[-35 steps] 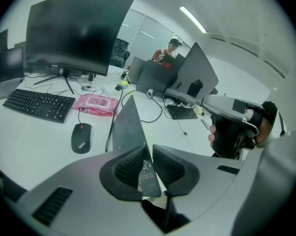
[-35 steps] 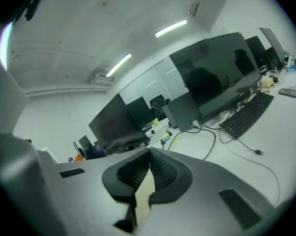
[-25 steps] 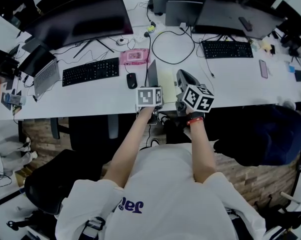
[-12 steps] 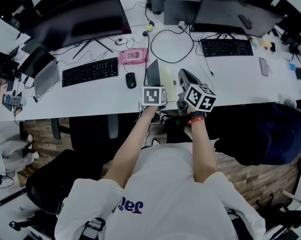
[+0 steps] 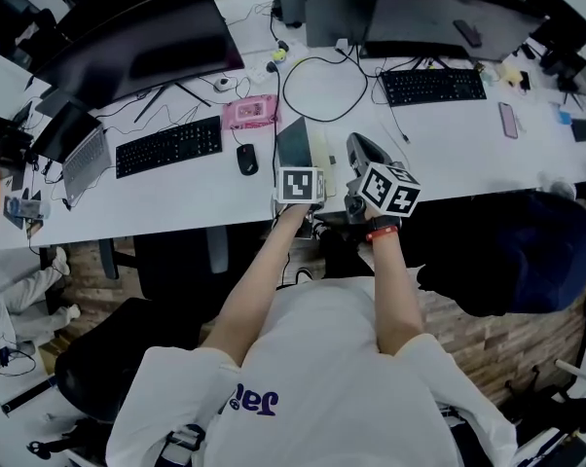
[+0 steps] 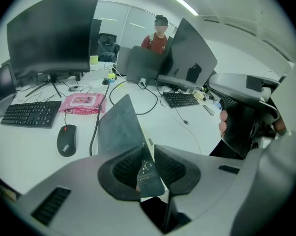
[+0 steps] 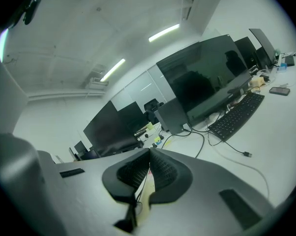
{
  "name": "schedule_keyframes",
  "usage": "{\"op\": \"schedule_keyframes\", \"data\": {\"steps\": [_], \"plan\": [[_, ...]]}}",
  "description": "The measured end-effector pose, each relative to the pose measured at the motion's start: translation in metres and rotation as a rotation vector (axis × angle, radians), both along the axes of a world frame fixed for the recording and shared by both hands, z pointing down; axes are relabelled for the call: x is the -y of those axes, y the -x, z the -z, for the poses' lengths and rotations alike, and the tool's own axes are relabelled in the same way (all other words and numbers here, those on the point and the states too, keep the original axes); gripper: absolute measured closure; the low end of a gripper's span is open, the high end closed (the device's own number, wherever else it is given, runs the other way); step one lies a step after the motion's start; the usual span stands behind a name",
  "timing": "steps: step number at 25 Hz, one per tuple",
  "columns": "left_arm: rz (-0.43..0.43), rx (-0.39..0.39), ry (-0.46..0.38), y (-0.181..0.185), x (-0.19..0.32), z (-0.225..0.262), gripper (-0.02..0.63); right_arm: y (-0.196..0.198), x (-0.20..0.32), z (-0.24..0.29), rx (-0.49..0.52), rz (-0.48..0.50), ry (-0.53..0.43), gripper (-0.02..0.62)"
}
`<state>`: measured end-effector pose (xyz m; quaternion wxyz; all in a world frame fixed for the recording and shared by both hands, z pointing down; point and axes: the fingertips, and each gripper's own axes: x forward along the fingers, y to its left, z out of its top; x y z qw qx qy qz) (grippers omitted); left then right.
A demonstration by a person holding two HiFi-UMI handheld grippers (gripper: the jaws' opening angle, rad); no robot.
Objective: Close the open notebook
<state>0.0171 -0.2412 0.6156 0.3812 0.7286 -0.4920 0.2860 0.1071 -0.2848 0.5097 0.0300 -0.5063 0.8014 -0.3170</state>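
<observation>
Left tongs [image 6: 148, 156] apparently pinch the raised notebook cover [image 6: 119, 127].

The left gripper [image 6: 148, 155] has a smooth, matt grey plastic shell and black ribbed, rubbery pads [image 6: 128, 168]; the right gripper [image 7: 148, 156] is made the same way. The open notebook [image 5: 311, 149] has a stiff dark grey cover [image 6: 119, 127] with a dull, slightly scuffed finish, and its cream paper pages [image 5: 325, 154] look matt. The white desk top [image 5: 176, 191] is smooth with a faint sheen. The pink packet [image 6: 83, 102] looks like glossy plastic film, the black computer mouse [image 6: 66, 139] like matt plastic, and the dark curved monitor screen [image 5: 142, 37] is glossy. The floor [image 5: 488, 343] shows wood-grain boards, and the person's white shirt [image 5: 322, 377] is soft cloth.
</observation>
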Motion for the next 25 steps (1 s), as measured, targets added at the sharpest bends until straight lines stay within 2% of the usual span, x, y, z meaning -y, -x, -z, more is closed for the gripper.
{"op": "schedule_keyframes", "data": {"steps": [25], "plan": [[-0.053, 0.039, 0.038, -0.025, 0.011, -0.025, 0.518, -0.012, 0.008, -0.008, -0.013, -0.015, 0.020, 0.580]]}}
